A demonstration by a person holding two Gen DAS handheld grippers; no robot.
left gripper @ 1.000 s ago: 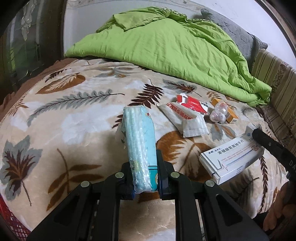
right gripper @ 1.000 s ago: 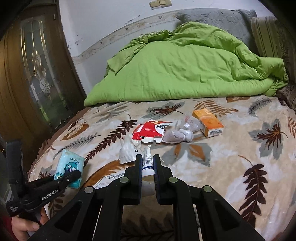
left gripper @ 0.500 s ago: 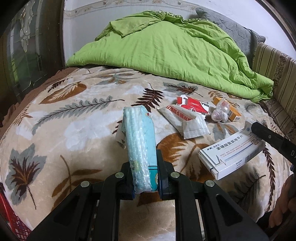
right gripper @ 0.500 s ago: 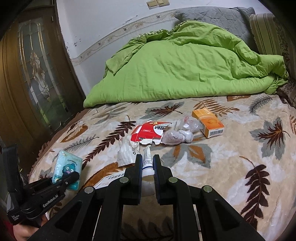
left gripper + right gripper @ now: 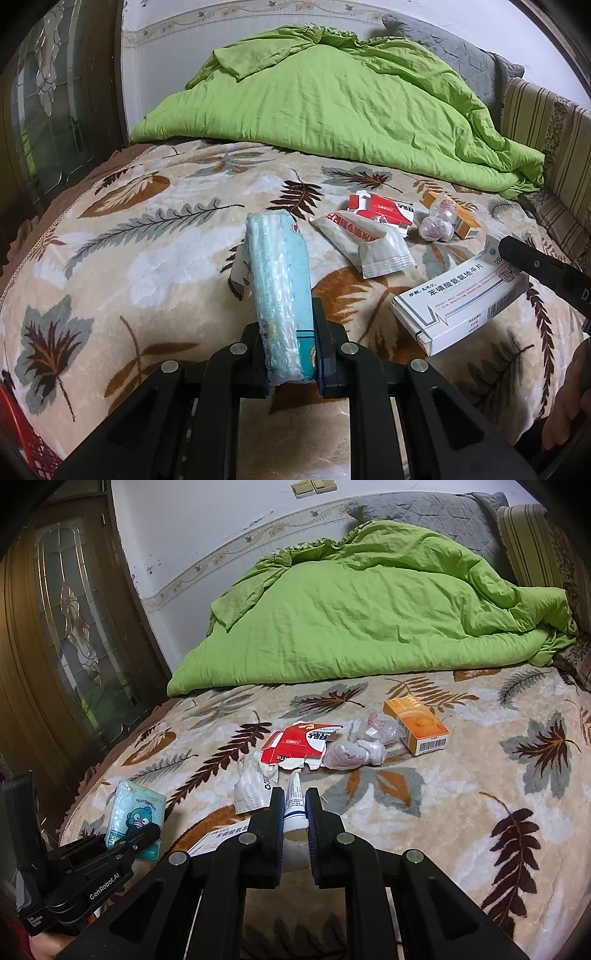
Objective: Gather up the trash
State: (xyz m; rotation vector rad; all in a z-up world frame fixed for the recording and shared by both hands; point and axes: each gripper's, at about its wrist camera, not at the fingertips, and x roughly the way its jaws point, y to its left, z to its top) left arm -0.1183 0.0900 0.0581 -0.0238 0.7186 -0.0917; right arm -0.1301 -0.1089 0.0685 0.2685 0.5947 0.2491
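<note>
Left tongs (image 5: 290,347) are clamping a blue tissue pack (image 5: 280,291), long axis pointing forward along the fingers; right tongs (image 5: 295,812) are pinching a small white ointment tube (image 5: 294,805) likewise. Red basket corner (image 5: 22,439) is showing low-left of the left tongs, probably the drop point, nearer the left hand.

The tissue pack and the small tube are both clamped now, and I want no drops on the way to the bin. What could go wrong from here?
1. The left gripper pinches the tissue pack only at its lower end; the long soft pack could bend or slip out.
2. The right gripper holds the small tube, which is slim and might slide free or get squeezed.
3. The white medicine box lies close under the right gripper and could get knocked.
</note>
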